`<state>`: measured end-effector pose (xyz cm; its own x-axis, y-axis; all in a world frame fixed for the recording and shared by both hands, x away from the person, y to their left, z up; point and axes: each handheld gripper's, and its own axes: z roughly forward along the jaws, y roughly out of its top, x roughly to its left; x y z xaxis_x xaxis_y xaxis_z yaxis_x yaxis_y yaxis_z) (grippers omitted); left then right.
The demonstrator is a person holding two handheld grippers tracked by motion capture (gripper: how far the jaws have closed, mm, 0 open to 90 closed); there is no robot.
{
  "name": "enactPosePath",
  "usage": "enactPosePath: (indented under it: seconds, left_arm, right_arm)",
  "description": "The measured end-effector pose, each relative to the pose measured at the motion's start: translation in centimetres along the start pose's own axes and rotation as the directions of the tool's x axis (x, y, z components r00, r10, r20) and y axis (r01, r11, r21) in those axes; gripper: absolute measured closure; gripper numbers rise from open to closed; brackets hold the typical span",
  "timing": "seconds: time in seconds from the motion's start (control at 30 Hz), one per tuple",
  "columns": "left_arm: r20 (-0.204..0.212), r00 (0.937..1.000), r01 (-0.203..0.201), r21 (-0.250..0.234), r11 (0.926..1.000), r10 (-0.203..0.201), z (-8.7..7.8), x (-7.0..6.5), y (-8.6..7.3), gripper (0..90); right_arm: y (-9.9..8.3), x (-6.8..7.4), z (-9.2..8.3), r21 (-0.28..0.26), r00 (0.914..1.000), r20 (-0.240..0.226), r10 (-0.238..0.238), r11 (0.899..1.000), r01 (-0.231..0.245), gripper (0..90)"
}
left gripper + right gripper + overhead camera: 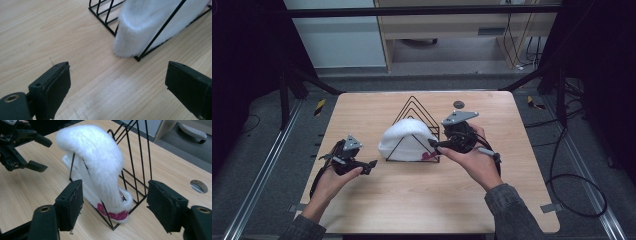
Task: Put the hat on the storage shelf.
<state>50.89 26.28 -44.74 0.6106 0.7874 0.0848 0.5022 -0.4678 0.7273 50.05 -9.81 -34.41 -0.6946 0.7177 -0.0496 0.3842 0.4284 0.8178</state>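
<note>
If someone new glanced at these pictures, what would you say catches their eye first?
Most striking is the fluffy white hat with a pink patch, tucked into the black wire rack of nested triangles at the middle of the wooden table. On either side of it is a hand-held gripper: the left hand-held gripper and the right hand-held gripper both stand open and hold nothing.

Hat [404, 141] in wire rack [415, 106] on table [412, 200].

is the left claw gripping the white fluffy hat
No, the left claw stands open over bare table, with the white fluffy hat in the wire rack beyond it.
</note>
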Motion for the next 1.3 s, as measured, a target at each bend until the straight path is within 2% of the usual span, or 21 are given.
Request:
enactPosePath:
  seconds: [0.13, 0.3, 0.37, 0.53, 0.63, 0.73, 0.93, 1.0, 1.1, 1.3]
  left_arm:
    - [-0.024, 0.9994, 0.023, -0.020, 0.9995, -0.023, -0.8, 0.0, -0.4, 5.6]
    - [0.003, 0.9997, 0.024, -0.017, 0.9996, -0.024, -1.1, 0.5, -1.2, 4.6]
    - [-0.004, 0.9997, 0.023, -0.010, 0.9997, -0.023, -1.2, 0.6, -1.4, 4.4]
    - [-0.002, 0.9997, 0.022, -0.002, 0.9997, -0.022, -1.1, 0.7, -1.9, 4.4]
    - [-0.014, 0.9995, 0.028, 0.015, 0.9995, -0.028, -0.8, 0.9, -2.4, 4.4]
    - [-0.006, 0.9992, 0.039, 0.033, 0.9987, -0.039, -0.5, 1.3, -3.0, 4.4]
    - [0.004, 0.9992, 0.039, 0.055, 0.9977, -0.040, 0.0, 1.7, -3.7, 4.6]
    - [0.006, 0.9993, 0.036, 0.060, 0.9976, -0.036, 0.1, 1.7, -3.9, 4.6]
    - [0.006, 0.9993, 0.036, 0.065, 0.9973, -0.037, 0.4, 1.8, -4.0, 4.5]
    - [0.006, 0.9990, 0.043, 0.055, 0.9976, -0.044, 0.7, 2.1, -4.1, 4.5]
  right_arm:
    - [-0.8, -0.4, -0.9, -0.014, 0.9997, 0.020, 0.010, 1.000, -0.010, 21.9]
    - [-2.1, -1.2, -1.9, -0.023, 0.9983, 0.052, 0.027, 0.999, -0.026, 14.4]
    - [-2.9, -1.6, -2.4, -0.034, 0.9974, 0.060, 0.039, 0.999, -0.037, 12.2]
    - [-5.5, -2.9, -3.2, -0.040, 0.9958, 0.073, 0.056, 0.998, -0.053, 7.8]
    - [-7.5, -3.7, -3.6, -0.038, 0.9922, 0.090, 0.086, 0.996, -0.083, 7.8]
    - [-9.4, -4.6, -3.8, -0.019, 0.9872, 0.105, 0.120, 0.993, -0.118, 10.5]
    - [-13.0, -6.3, -3.1, 0.031, 0.9741, 0.122, 0.191, 0.980, -0.196, 13.0]
    - [-13.9, -6.7, -2.8, 0.044, 0.9719, 0.132, 0.195, 0.978, -0.202, 13.0]
    - [-15.2, -7.3, -2.1, 0.056, 0.9641, 0.138, 0.227, 0.970, -0.236, 12.9]
    - [-17.1, -8.1, -0.7, 0.085, 0.9543, 0.153, 0.256, 0.959, -0.271, 13.0]
